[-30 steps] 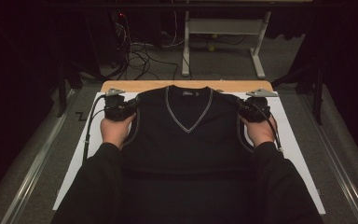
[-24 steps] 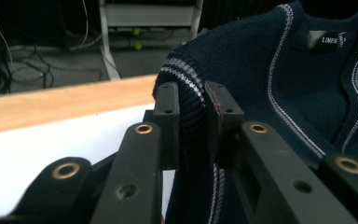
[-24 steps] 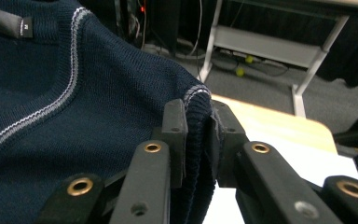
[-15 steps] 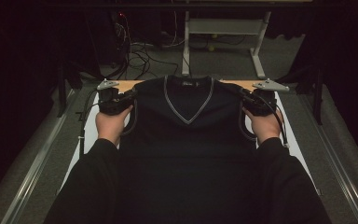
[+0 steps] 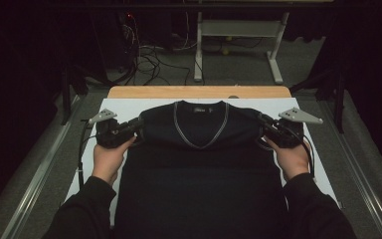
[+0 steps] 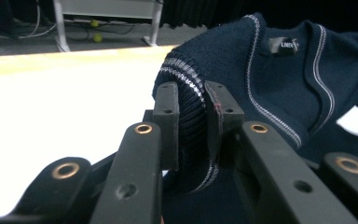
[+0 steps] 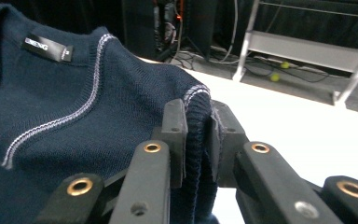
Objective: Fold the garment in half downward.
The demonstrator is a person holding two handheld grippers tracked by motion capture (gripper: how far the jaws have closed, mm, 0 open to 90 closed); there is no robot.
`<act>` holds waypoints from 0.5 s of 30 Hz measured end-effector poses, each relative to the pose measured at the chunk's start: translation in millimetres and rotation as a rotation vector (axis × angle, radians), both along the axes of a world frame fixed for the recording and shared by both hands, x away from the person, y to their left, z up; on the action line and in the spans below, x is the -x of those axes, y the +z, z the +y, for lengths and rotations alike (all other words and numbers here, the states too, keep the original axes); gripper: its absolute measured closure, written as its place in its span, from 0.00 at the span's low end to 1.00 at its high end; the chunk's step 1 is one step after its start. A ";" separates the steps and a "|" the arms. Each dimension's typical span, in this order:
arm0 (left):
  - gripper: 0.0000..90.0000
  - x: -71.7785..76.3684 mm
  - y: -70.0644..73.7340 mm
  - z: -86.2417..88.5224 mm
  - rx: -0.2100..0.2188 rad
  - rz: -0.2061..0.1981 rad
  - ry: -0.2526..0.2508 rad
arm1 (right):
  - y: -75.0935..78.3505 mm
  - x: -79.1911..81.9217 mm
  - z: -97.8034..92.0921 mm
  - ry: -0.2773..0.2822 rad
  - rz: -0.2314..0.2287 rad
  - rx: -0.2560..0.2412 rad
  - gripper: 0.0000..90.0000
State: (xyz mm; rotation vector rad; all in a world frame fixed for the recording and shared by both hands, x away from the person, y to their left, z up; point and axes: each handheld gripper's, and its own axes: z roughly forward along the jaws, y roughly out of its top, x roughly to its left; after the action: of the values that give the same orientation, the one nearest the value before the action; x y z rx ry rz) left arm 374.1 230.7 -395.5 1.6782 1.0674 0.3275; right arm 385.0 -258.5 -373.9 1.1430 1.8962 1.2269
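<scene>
High view: left gripper (image 5: pixel 138 124) and right gripper (image 5: pixel 262 121) each pinch a shoulder of the vest (image 5: pixel 199 164) — spread flat on the worktop (image 5: pixel 129 107), folding not yet begun.

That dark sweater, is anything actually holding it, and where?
Yes. The left gripper pinches the navy V-neck sweater vest by one ribbed armhole edge, the right gripper by the other.
</scene>
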 end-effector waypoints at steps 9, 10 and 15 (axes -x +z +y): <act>0.81 49.7 -25.7 1.1 0.014 0.024 -0.079 | -35.4 62.4 -9.0 0.063 -0.015 -0.006 0.88; 0.81 54.4 -28.7 1.1 0.013 0.027 -0.088 | -38.8 67.3 -10.2 0.065 -0.016 -0.010 0.88; 0.81 73.6 -41.5 4.4 0.032 0.042 -0.116 | -48.6 85.1 -12.5 0.072 -0.021 -0.011 0.88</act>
State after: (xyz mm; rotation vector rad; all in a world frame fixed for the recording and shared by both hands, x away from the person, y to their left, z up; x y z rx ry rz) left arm 300.5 235.2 -437.1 1.7168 0.9962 0.2008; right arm 299.9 -271.0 -422.5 1.0720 1.9323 1.2838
